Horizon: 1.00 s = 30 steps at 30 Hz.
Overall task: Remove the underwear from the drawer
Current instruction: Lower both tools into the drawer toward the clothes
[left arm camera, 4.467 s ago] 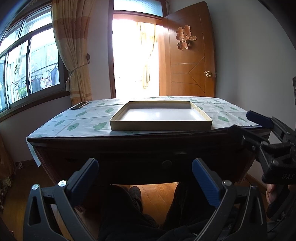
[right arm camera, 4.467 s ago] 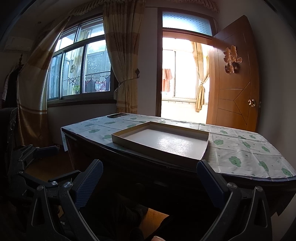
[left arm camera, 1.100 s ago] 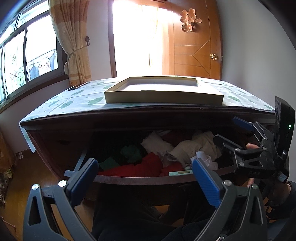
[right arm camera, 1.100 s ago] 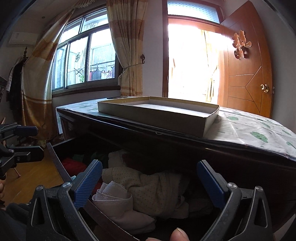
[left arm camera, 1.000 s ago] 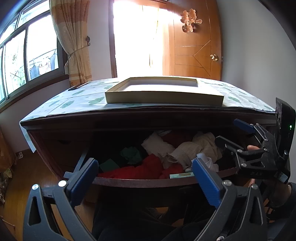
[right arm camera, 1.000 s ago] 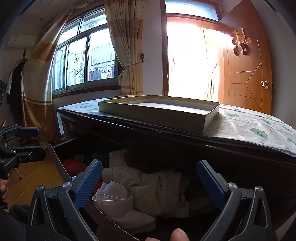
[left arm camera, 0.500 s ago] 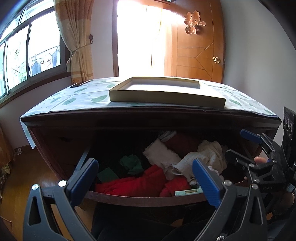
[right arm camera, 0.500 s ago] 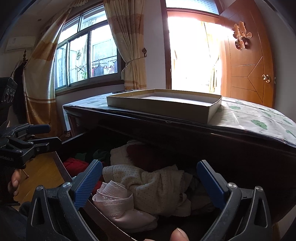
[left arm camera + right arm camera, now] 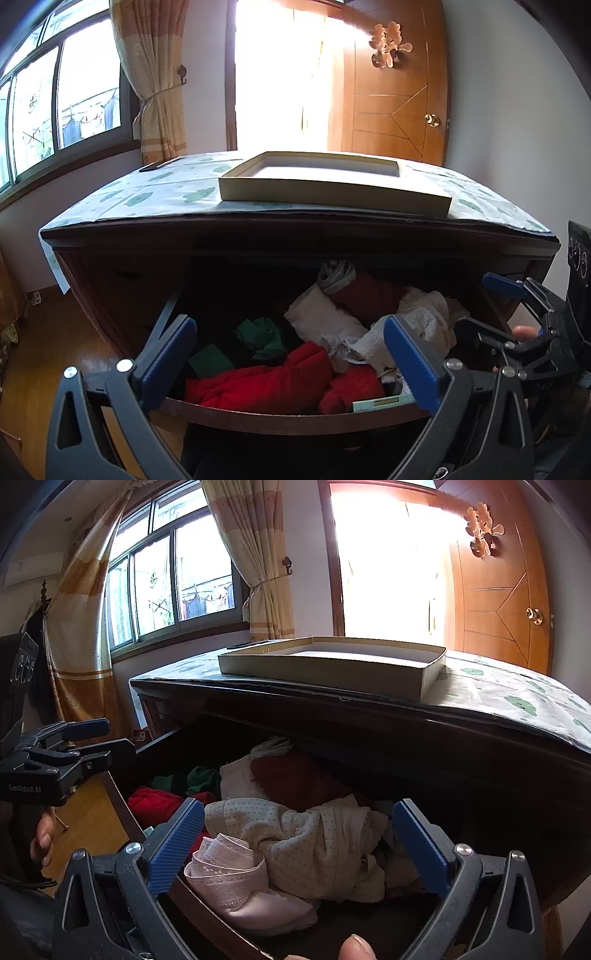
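Dark wooden drawer [image 9: 295, 419] under the bench, shut seconds earlier, stood open. Both claws, left [image 9: 286, 363] and right [image 9: 299, 843], gaped empty; pink lace-trimmed underwear [image 9: 240, 890] exposed, reachable.

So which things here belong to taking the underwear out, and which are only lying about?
Belong to the job:
- drawer, open
- pink underwear at its front
- right gripper, open
- left gripper, open

Just lying about:
- tray on the table
- red cloth
- green cloth
- dotted cloth
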Motion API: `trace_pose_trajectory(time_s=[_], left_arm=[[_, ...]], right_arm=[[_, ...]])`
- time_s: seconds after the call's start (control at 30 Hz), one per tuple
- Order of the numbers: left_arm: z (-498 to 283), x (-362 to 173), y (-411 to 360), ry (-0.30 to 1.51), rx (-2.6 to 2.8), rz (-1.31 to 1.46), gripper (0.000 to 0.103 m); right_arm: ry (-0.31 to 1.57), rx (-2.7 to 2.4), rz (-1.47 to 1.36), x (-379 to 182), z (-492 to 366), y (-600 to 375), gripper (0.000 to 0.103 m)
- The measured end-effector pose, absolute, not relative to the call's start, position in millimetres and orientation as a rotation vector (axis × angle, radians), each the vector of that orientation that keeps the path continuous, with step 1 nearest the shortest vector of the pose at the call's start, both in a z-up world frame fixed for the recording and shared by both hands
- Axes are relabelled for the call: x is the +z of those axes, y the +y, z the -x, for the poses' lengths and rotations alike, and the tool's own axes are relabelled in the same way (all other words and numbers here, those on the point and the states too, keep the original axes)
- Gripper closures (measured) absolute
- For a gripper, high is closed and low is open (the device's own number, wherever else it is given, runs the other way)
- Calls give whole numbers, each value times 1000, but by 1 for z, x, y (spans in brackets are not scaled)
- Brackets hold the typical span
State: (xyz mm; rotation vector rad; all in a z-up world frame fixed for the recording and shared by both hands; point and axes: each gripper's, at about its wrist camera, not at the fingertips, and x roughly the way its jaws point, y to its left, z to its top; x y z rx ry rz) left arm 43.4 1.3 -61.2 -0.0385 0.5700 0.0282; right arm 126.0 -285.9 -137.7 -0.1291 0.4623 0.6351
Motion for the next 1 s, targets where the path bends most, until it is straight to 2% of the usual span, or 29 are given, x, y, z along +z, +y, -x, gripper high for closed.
trace_pose_trajectory(time_s=[1.0], left_arm=[[-56, -69, 2, 604, 2, 59, 0]], right_arm=[[612, 679, 236, -144, -140, -277, 0]])
